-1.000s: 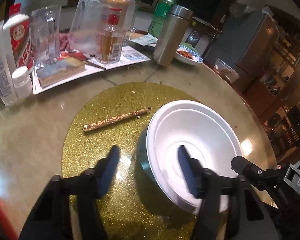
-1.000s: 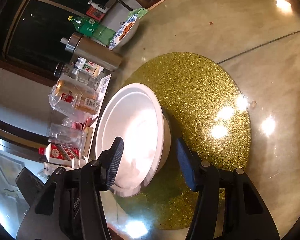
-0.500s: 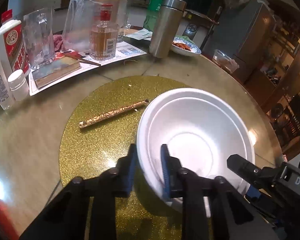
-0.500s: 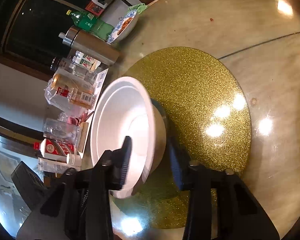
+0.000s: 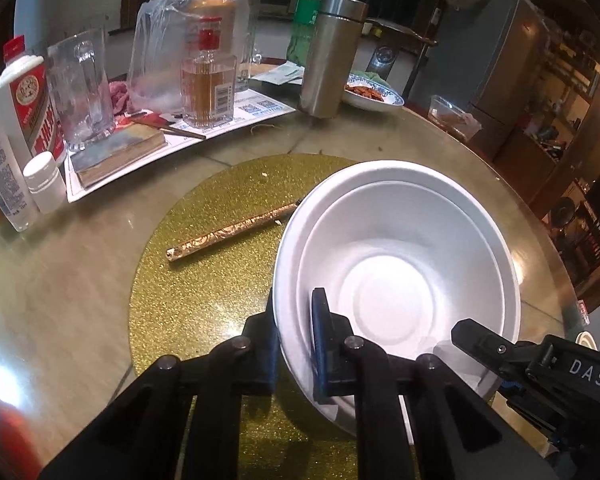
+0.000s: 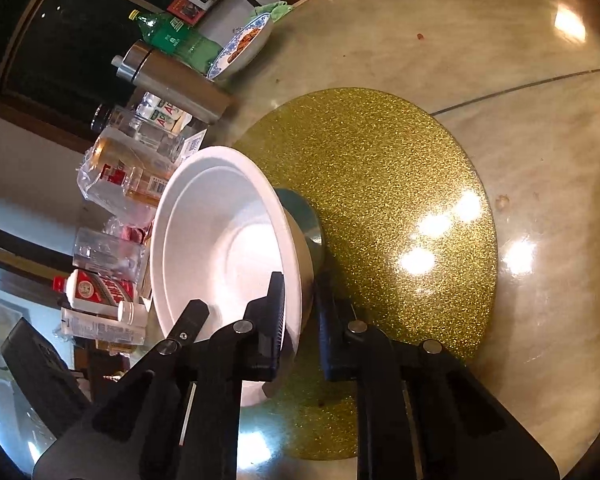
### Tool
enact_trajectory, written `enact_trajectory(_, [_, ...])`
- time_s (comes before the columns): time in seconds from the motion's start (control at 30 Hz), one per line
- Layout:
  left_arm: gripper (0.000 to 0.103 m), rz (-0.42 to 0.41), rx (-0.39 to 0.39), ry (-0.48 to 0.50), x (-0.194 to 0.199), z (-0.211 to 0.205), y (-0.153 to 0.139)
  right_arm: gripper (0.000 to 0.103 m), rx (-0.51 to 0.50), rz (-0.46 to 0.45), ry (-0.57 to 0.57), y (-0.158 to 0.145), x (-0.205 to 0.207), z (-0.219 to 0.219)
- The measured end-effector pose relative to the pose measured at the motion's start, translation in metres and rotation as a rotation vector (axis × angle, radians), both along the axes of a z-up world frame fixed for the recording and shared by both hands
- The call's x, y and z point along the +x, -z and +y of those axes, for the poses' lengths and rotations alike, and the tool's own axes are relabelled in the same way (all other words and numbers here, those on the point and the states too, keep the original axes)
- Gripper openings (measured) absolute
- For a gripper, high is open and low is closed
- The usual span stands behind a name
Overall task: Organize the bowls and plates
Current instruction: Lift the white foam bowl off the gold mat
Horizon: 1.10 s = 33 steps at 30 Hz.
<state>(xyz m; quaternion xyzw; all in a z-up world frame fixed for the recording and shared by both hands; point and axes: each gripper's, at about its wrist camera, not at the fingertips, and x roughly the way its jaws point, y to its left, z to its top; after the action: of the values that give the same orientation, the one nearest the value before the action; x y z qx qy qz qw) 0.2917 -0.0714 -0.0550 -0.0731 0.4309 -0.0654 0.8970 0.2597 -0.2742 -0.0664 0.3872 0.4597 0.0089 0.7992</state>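
A white bowl sits on the gold glitter mat; a second white bowl seems nested in it, and a dark green base shows under it in the right wrist view. My left gripper is shut on the bowl's near left rim, one finger inside, one outside. My right gripper is shut on the opposite rim of the white bowl the same way. The right gripper's black body shows at the lower right of the left wrist view.
A gold foil stick lies on the mat left of the bowl. Behind stand a steel flask, a liquor bottle, a glass mug, a white-and-red bottle and a blue-rimmed dish of food. The round marble table surrounds the mat.
Both grippers were open around the bowl's rim a second ago and have closed on it. The bowl now looks slightly closer and tilted in both views.
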Motion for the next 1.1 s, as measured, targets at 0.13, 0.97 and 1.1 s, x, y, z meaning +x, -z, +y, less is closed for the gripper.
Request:
enact_trajectory(0.13, [0.012,-0.031,0.028,0.0,-0.004,-0.002,-0.005,0.012,-0.008,-0.008,-0.002,-0.002,-0.001,0.001])
enact_trajectory(0.97, [0.012,-0.071,0.061,-0.005,-0.01,-0.003,-0.011,0.011,-0.037,-0.026,-0.018,-0.007,-0.004,0.003])
enact_trajectory(1.1, [0.012,-0.079,0.066,-0.007,-0.011,-0.004,-0.011,0.01,-0.045,-0.032,-0.02,-0.008,-0.006,0.004])
